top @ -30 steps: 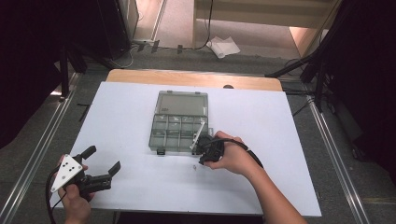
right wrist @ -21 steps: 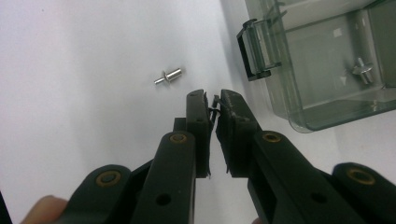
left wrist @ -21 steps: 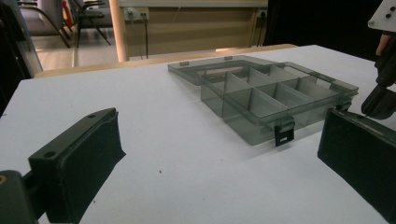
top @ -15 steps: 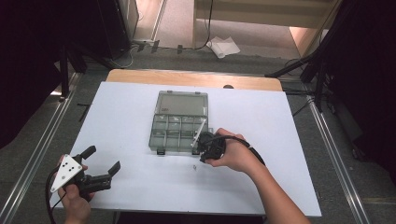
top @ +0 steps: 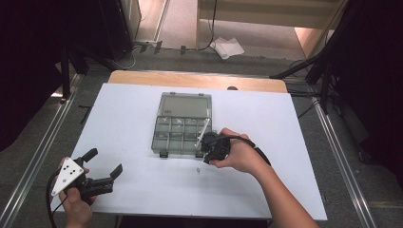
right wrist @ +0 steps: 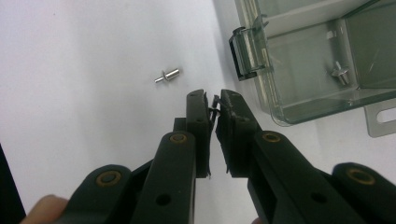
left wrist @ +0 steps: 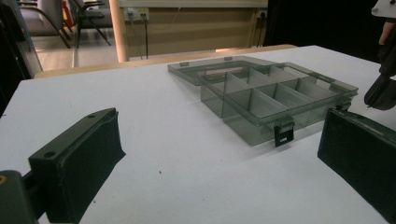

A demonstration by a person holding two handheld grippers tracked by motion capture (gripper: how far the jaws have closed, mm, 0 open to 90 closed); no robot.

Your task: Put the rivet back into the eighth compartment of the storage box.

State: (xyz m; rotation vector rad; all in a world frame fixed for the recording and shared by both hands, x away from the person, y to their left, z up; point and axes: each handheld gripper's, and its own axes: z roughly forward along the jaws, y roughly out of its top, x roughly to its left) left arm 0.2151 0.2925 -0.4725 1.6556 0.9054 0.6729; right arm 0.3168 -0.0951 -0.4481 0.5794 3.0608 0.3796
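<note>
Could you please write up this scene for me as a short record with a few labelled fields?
Surface: white table top
Container: clear compartment box, lid open and lying flat behind it
Loose part: small metal pin on the table, beside the box's front latch
Part in box: another metal pin in a corner compartment
Right gripper: jaws nearly together, at the box's front right corner, close to the loose pin
Left gripper: open, holding nothing, at the table's near left
</note>
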